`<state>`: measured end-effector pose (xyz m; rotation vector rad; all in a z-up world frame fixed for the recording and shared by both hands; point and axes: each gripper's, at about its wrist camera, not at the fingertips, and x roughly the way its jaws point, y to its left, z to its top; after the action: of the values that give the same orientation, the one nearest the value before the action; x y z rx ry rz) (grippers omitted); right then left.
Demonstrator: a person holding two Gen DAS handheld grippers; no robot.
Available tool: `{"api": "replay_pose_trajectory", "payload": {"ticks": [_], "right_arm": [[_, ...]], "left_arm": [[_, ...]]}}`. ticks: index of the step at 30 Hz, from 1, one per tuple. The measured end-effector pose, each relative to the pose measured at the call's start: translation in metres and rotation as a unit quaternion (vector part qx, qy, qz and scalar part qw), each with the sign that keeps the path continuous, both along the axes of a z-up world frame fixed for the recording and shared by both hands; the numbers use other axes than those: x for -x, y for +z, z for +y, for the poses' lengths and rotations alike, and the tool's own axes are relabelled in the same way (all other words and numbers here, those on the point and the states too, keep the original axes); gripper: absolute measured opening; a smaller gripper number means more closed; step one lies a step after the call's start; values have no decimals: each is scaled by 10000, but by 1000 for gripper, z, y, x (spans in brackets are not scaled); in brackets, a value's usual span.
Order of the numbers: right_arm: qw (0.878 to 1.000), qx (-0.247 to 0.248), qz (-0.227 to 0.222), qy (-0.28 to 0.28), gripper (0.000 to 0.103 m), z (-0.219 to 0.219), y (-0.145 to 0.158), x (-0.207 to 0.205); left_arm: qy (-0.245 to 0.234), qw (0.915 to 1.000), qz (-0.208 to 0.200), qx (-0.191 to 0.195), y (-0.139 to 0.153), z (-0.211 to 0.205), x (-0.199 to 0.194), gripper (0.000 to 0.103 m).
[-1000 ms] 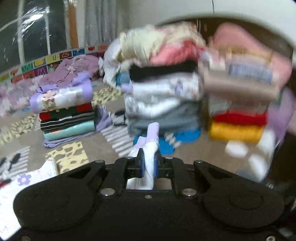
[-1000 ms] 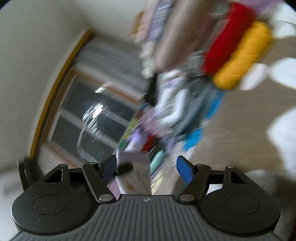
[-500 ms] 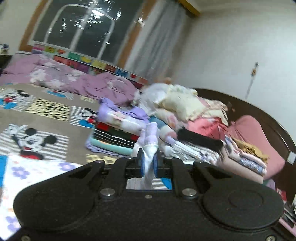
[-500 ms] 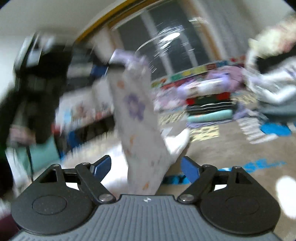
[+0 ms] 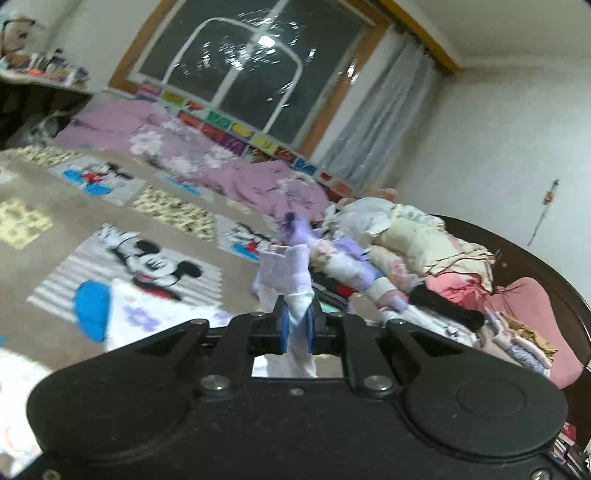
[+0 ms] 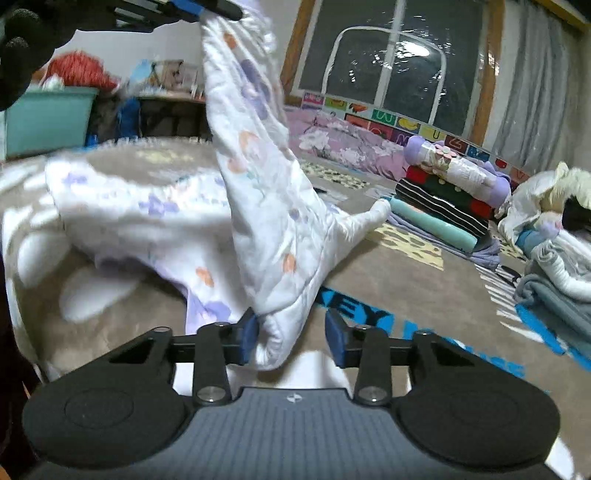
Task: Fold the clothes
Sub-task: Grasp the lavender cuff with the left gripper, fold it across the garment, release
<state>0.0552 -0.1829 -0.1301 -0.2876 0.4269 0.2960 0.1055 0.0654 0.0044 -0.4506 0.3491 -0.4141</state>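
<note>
A white garment with purple and orange flowers (image 6: 258, 206) hangs stretched from the upper left of the right wrist view down over the blanket. My left gripper (image 5: 296, 325) is shut on a bunched edge of that floral garment (image 5: 291, 273); it also shows as the left gripper (image 6: 184, 7) at the top of the right wrist view, held by a black-gloved hand (image 6: 18, 48). My right gripper (image 6: 291, 332) is open, and a lower fold of the cloth sits between its blue pads (image 6: 249, 334), against the left one.
A cartoon-mouse blanket (image 5: 147, 258) covers the bed. A neat stack of folded clothes (image 6: 443, 206) stands at mid right, with looser piles (image 6: 546, 236) beyond it. A dark headboard (image 5: 535, 273), a teal bin (image 6: 44, 122), a purple quilt (image 5: 207, 162) and a window lie further out.
Both views have swung away from the folded stacks toward the window. The floral garment has been lifted by my left gripper, and its lower fold now lies between my open right gripper's pads.
</note>
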Motion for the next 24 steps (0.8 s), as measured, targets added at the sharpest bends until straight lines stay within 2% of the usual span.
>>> {"api": "replay_pose_trajectory", "payload": {"ticks": [8,18,21,24], "right_arm": [[9987,474,156,-39,35,10,-9,3],[9983,526,246,-60,35,9,-10,7],[9984,493,272,-90,36,6,-11,7],[9985,455,296,-115,41,2,-11,7]], "left_arm": [[322,9978,578,-30,-51,43,-3,8],[505,9935,1018,109,-107,74,3,8],[536,9913,1202,53,-119,76,3,8],[544,9875,1475,-95,-128,76,1,8]]}}
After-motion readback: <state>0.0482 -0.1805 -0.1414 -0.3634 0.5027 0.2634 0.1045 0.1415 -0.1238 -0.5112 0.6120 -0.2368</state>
